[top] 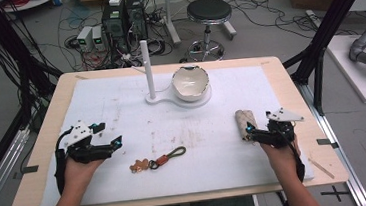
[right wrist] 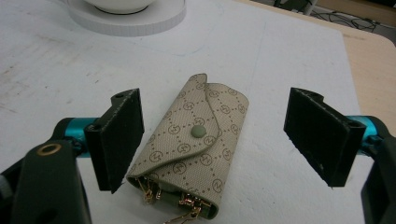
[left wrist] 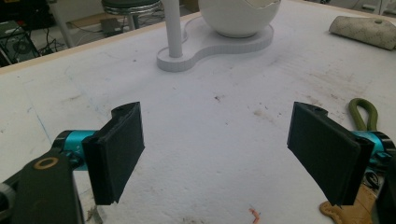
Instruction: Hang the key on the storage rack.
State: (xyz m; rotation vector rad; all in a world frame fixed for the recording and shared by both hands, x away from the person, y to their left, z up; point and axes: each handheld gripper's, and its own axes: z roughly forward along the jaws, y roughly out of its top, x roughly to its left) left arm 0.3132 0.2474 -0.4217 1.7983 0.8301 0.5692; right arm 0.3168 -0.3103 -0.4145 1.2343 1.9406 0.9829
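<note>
Here, a person is sitting at a wooden table covered by a white mat, holding a two-jaw gripper in each hand. The left gripper is hovering over the mat's left side with its jaws spread wide and nothing between them; in the left gripper view only bare, scuffed mat is lying between the two black pads. The right gripper is sitting at the mat's right side, its jaws also wide apart, and the beige patterned key pouch is lying flat on the mat between them, nearer one pad than the other, though I cannot tell whether it is touching that pad. The pouch's flap is snapped down, and gold-coloured clips are poking out of its near end. In the high view the pouch is showing just ahead of the right gripper.

Between the two hands, near the front of the mat, a keychain is lying with an olive cord loop and a brown tag; it is sitting just to the right of the left gripper's jaws. Farther back, at the mat's middle, a white stand is carrying an upright post and a white eggshell-shaped bowl with a jagged rim. Nothing is standing between either gripper and the stand. Beyond the table, a round stool and tangled cables are occupying the floor.
</note>
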